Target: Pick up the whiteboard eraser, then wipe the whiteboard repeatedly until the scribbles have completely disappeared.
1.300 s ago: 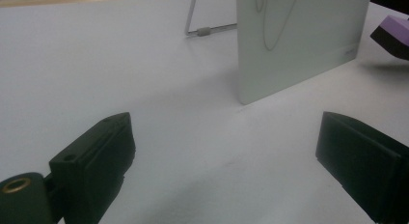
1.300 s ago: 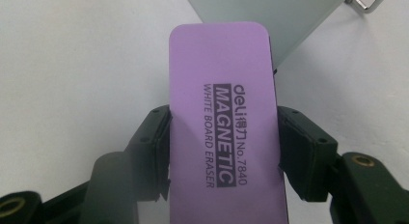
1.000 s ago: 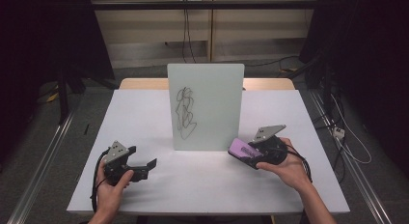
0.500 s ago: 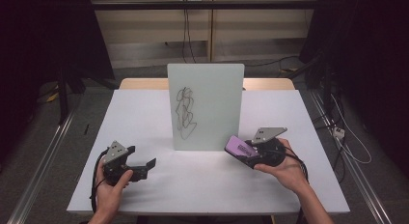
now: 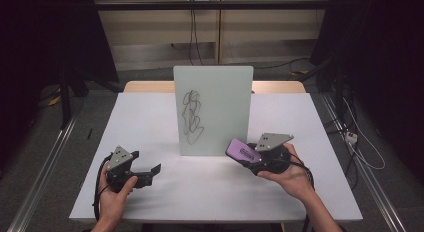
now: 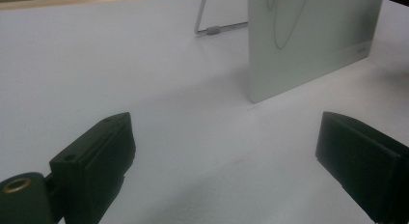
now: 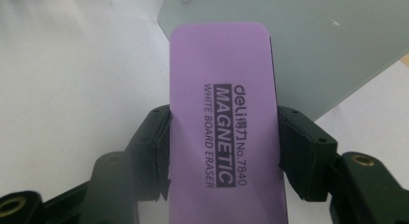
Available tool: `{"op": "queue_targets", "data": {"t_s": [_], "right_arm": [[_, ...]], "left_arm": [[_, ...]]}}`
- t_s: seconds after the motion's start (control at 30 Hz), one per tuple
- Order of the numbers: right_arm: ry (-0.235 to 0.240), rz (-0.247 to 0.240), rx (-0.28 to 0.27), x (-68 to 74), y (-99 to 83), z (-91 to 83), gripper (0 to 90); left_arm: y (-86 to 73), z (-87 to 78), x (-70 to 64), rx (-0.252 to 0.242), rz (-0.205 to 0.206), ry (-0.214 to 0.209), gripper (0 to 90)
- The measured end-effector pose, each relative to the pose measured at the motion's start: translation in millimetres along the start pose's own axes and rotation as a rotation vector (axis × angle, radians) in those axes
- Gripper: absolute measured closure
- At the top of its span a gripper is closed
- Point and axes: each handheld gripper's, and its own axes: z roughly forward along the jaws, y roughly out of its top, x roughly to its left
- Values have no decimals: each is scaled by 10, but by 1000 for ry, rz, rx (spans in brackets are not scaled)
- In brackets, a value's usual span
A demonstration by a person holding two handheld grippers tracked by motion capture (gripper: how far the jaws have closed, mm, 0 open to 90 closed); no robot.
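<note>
— Eraser (image 7: 224,122) first? Start with the big things!
— Okay. A white table (image 5: 150,122) lies under both grippers. A board (image 5: 212,109) with black scribbles stands just ahead of the right gripper (image 5: 250,159).
— And the eraser?
— Purple, squeezed between the right gripper's jaws, poking out toward the board.
— The left gripper (image 5: 152,170)?
— Its jaws are wide apart, holding nothing.

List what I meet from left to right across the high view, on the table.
left gripper → standing whiteboard with a black scribble → purple eraser → right gripper, with its jaws shut on the eraser.
</note>
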Motion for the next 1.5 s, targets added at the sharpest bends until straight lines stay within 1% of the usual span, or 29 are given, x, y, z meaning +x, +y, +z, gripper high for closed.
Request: {"op": "queue_targets", "data": {"t_s": [0.07, 0.13, 0.17, 0.23, 0.37, 0.47, 0.53, 0.63, 0.7, 0.73, 0.77, 0.87, 0.97, 1.07, 1.1, 1.2, 1.3, 1.43, 1.5], "right_arm": [[-4, -2, -5, 3, -1, -19, 413], [-7, 6, -17, 0, 2, -40, 413], [-12, 10, -34, -8, 10, -57, 413], [-17, 5, -36, -9, 19, -61, 413], [-28, -12, -53, -2, 66, -53, 413], [-34, -24, -57, 10, 98, -4, 413], [-31, -33, -62, 28, 121, 30, 413], [-11, -55, -78, 88, 180, 57, 414], [-6, -83, -85, 153, 242, 71, 414], [-1, -98, -89, 182, 275, 82, 413], [2, -111, -93, 204, 307, 95, 414], [10, -135, -101, 235, 400, 144, 414], [1, -136, -110, 212, 495, 197, 413], [-16, -129, -138, 173, 587, 242, 414], [-23, -124, -148, 161, 613, 258, 414], [-44, -121, -160, 144, 681, 298, 414], [-67, -142, -158, 149, 755, 321, 414], [-104, -168, -168, 161, 857, 331, 414], [-112, -173, -176, 165, 905, 337, 414]], "left_arm": [[1, 11, -26, 4, 21, 5, 64], [5, 31, -40, 8, 25, -2, 64], [9, 38, -44, 5, 26, -4, 64], [16, 42, -41, 13, 41, -3, 64], [5, 45, -14, 13, 33, -3, 64], [-9, 36, 4, 10, 12, -1, 64], [-13, 17, 4, 8, 12, 2, 64], [-23, -2, -1, 4, 8, 9, 64], [-36, 5, -4, 13, 8, 10, 64], [-37, 10, -3, 23, 15, 11, 64], [-38, 21, -10, 17, 7, 11, 64], [-31, 29, -17, 19, 11, 14, 64], [-38, 30, -26, 26, 13, 7, 64], [-38, 19, -24, 20, 14, 6, 64], [-36, 9, -17, 22, 19, 8, 64], [-40, -2, -11, 15, 9, 7, 64], [-41, -10, 1, 13, 4, 8, 64], [-30, -20, -8, 10, 13, 10, 64], [-21, -30, -21, 7, 17, 8, 64]]}}
